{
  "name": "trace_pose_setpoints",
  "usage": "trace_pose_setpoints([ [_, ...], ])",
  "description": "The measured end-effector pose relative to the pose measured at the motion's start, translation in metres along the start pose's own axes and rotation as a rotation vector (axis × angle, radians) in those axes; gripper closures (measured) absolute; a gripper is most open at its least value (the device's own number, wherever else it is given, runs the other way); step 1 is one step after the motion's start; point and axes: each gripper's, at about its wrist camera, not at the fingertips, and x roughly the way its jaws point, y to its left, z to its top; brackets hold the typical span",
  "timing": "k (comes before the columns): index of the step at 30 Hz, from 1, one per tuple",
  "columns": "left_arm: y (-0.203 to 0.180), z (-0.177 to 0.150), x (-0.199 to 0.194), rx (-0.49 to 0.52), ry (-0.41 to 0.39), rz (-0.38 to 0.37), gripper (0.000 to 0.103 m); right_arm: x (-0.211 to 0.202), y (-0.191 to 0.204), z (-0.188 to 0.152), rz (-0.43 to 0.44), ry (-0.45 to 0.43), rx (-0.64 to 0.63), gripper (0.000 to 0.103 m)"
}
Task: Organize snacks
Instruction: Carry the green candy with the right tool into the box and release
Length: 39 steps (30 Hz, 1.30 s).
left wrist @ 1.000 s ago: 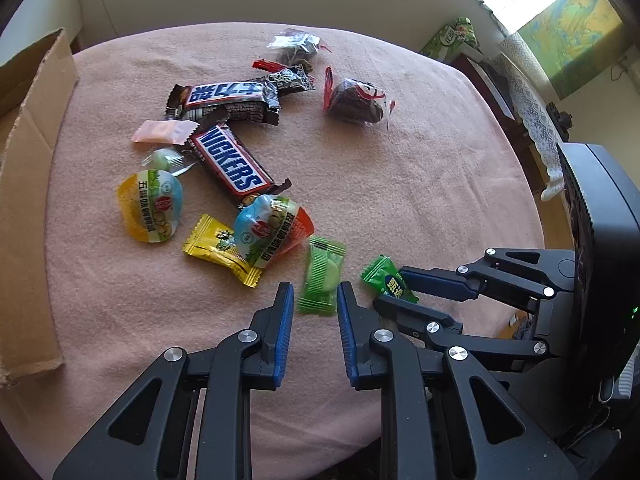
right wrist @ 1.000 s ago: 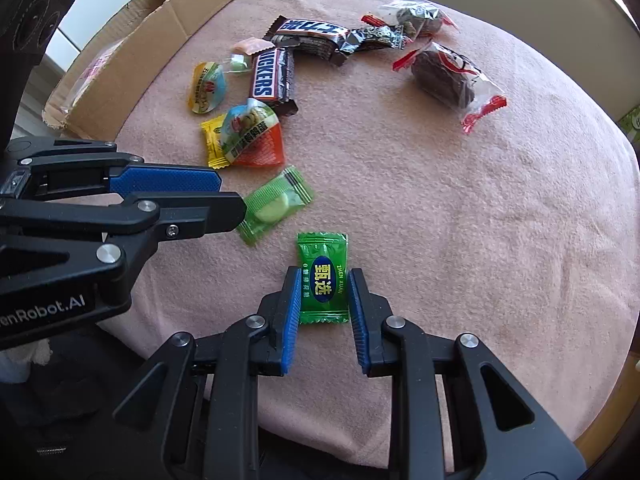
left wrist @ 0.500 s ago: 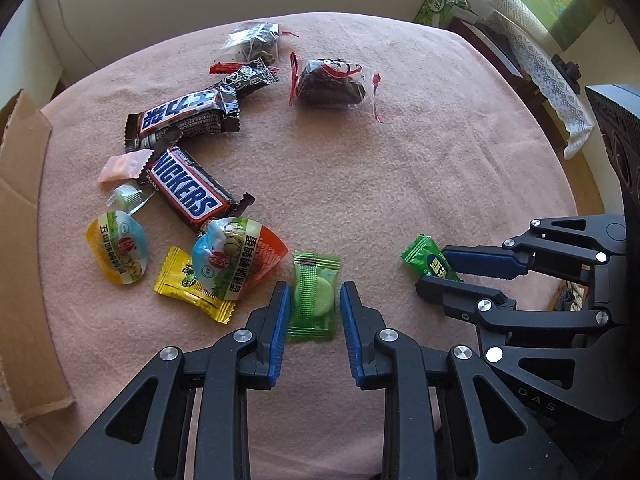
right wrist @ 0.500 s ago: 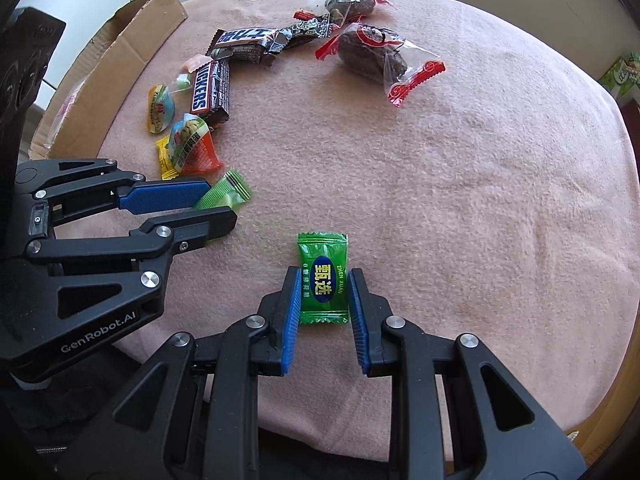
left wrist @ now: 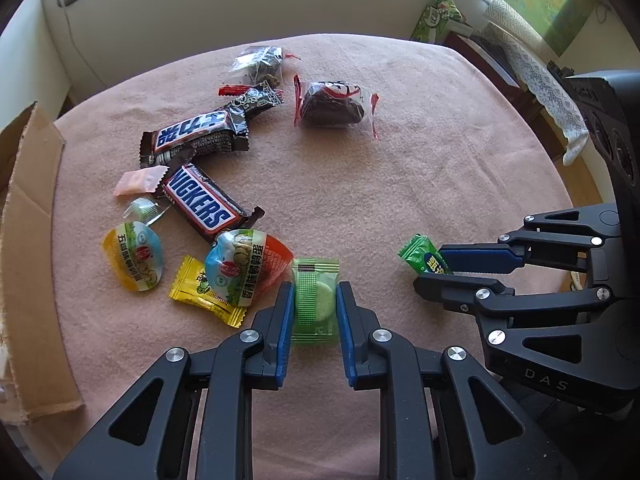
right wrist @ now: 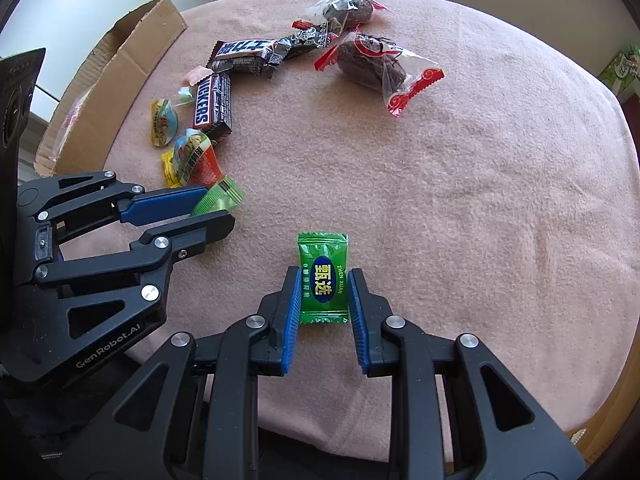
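- The round bench (left wrist: pixel 420 184), draped in a pink fleecy cloth, is filling both views, with a pale wall behind it and a lace-covered side cabinet (left wrist: pixel 532 76) standing off to one side in bright light.
- A brown cardboard box flap (left wrist: pixel 28 248) is lying along the bench's edge, on the left tool's outer side.
- A clear bag with red crimped ends holding a dark brown cake (left wrist: pixel 334 104) is sitting well apart from the tools, near a smaller clear packet of dark pieces (left wrist: pixel 260 63).
- Two brown Snickers bars (left wrist: pixel 200 200) are lying touching each other, one with Chinese lettering, beside a pale pink sweet (left wrist: pixel 138 180).
- Two dome-shaped quail-egg packs, one orange-edged (left wrist: pixel 244 268) and one yellow-edged (left wrist: pixel 134 256), are crowding just beside the left tool, the first overlapping a yellow sweet wrapper (left wrist: pixel 200 296).
- The left tool (left wrist: pixel 312 300) is gripping a light green see-through wrapper with a round green tablet (left wrist: pixel 314 300); both blue pads are pressing its sides.
- The right tool (right wrist: pixel 324 292) is holding a dark green foil sweet with a blue oval label (right wrist: pixel 323 276) between narrow pads, near the bench's front edge.
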Motion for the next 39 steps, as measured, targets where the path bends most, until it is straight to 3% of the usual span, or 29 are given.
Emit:
trace_pose_setpoints([
  [5,0.015,-0.001,-0.020,-0.069,-0.032,-0.028,0.084,-0.011,0.005,0.011,0.007,-0.025,-0.012,0.079],
  [15,0.040,0.002,-0.059,-0.182,-0.131,-0.011,0.084,-0.028,0.038,0.040,0.024,-0.091,-0.093,0.079],
  [30,0.101,-0.015,-0.107,-0.373,-0.252,0.091,0.084,-0.044,0.114,0.112,0.094,-0.186,-0.279,0.079],
  [39,0.137,-0.036,-0.122,-0.477,-0.281,0.149,0.084,-0.036,0.155,0.143,0.127,-0.192,-0.352,0.079],
])
